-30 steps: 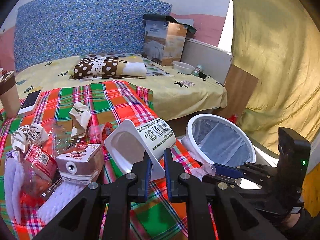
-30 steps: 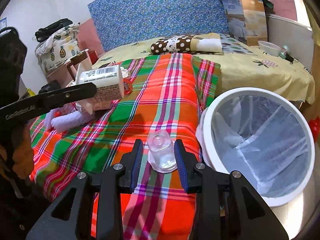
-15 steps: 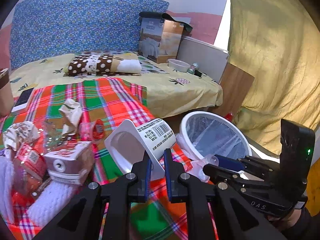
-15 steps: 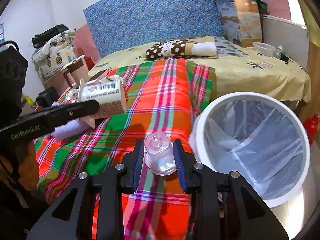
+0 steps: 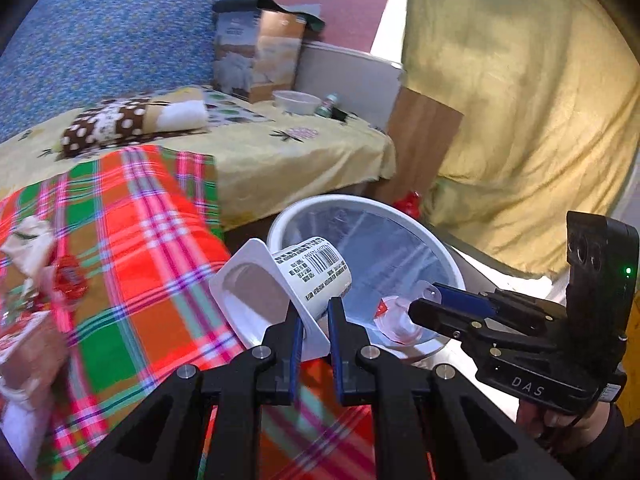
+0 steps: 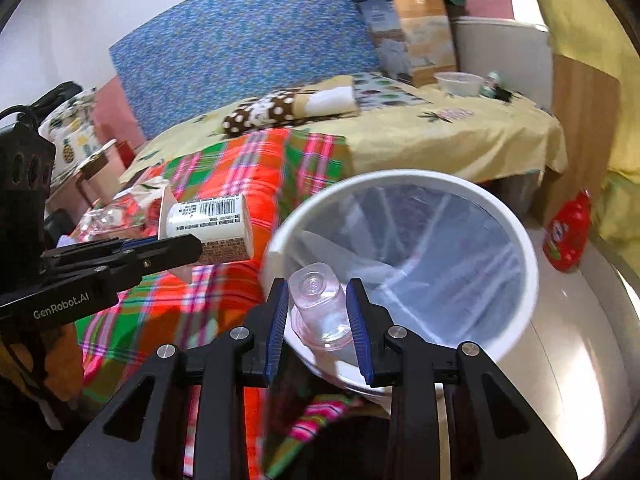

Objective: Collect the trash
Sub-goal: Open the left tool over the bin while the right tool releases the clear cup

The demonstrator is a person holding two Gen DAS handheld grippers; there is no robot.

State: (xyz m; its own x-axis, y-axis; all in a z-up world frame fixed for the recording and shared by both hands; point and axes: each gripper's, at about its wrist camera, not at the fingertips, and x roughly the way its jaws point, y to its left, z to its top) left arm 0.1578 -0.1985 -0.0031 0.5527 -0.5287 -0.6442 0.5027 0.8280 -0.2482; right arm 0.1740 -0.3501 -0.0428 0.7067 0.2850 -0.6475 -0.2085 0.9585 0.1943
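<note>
My left gripper (image 5: 313,322) is shut on the rim of a white barcode cup (image 5: 292,288) and holds it tilted at the near edge of the white bin (image 5: 448,256) lined with a clear bag. My right gripper (image 6: 318,310) is shut on a small clear plastic cup (image 6: 318,306) and holds it over the bin's near rim (image 6: 400,178). The right gripper with the clear cup (image 5: 396,320) shows in the left wrist view. The left gripper with the barcode cup (image 6: 212,228) shows in the right wrist view.
More trash (image 5: 32,256) lies on the plaid cloth (image 5: 132,240) at the left. Behind are the yellow bed (image 5: 280,152), a spotted pillow (image 5: 120,124), a cardboard box (image 5: 256,60) and a bowl (image 5: 298,100). A red bottle (image 6: 568,232) stands on the floor right of the bin.
Both grippers have moved right from over the plaid cloth to the bin. The barcode cup and the clear cup now hang at the bin's rim.
</note>
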